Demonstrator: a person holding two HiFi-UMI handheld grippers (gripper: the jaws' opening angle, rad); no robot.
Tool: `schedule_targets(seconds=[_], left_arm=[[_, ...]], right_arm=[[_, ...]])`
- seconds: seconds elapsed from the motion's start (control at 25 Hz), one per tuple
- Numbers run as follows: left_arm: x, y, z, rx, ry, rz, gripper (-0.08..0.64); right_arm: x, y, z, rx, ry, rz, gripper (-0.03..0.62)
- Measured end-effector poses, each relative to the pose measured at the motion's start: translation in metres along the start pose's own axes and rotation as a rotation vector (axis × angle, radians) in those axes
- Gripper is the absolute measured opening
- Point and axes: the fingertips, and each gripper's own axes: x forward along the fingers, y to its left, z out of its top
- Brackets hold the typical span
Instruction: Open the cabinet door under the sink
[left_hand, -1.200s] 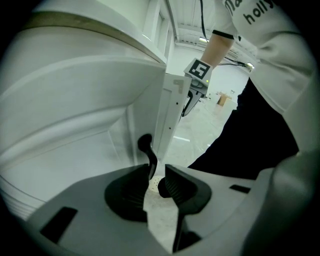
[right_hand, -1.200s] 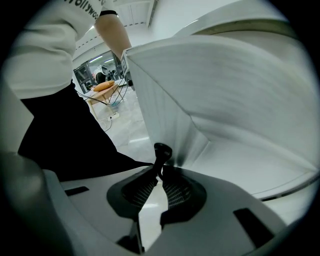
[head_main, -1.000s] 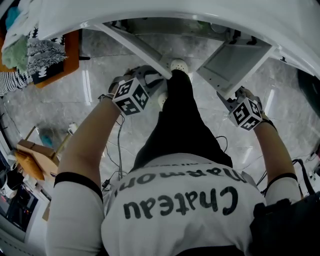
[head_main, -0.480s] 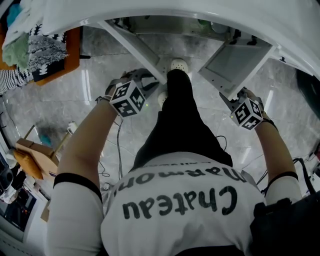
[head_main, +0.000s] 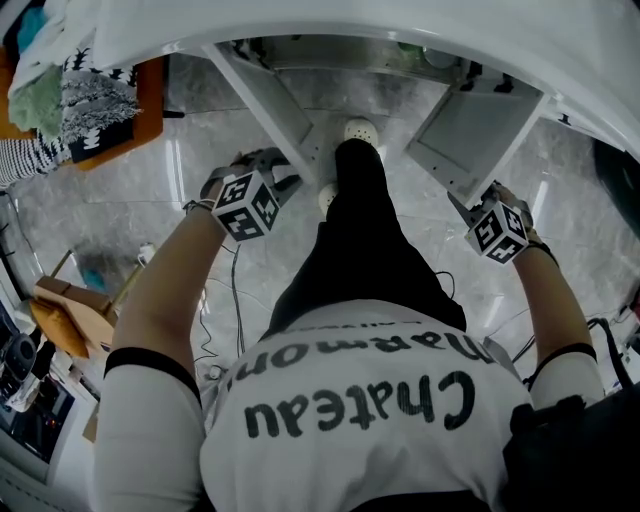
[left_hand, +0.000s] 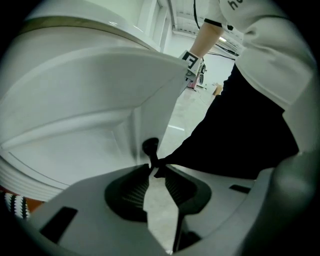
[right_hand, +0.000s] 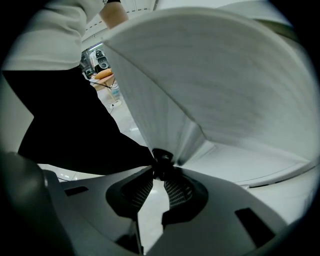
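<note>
Both doors under the sink swing wider, job's nearly done

The left door (head_main: 268, 95) and right door (head_main: 470, 130) fan out further than a moment ago. The left hand-held gripper (left_hand: 156, 169) is clamped on the left knob (left_hand: 150, 147). The right hand-held gripper (right_hand: 160, 172) has just been loosening, though its tips pinch the right knob (right_hand: 162, 156). Both arms reach out, pointing steeply down.

cabinet doors (head_main: 265, 100) (head_main: 462, 125): 2 | door knobs (left_hand: 150, 146) (right_hand: 161, 156): 2 (one per door) | person (head_main: 350, 400): 1
</note>
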Motion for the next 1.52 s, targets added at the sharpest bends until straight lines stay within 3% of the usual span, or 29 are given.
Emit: schedule_targets(seconds=[0.56, 1.04, 1.52], left_arm=[[-0.02, -0.013, -0.039, 0.04, 0.093, -0.043, 0.08], [-0.05, -0.014, -0.099, 0.086, 0.245, -0.091, 0.078], [-0.069, -0.008, -0.132, 0.134, 0.34, -0.166, 0.078]], right_arm=[[-0.009, 0.009, -0.024, 0.026, 0.079, 0.005, 0.077], [-0.016, 0.01, -0.044, 0.018, 0.088, 0.004, 0.077], [-0.022, 0.008, -0.063, 0.056, 0.087, 0.024, 0.087]])
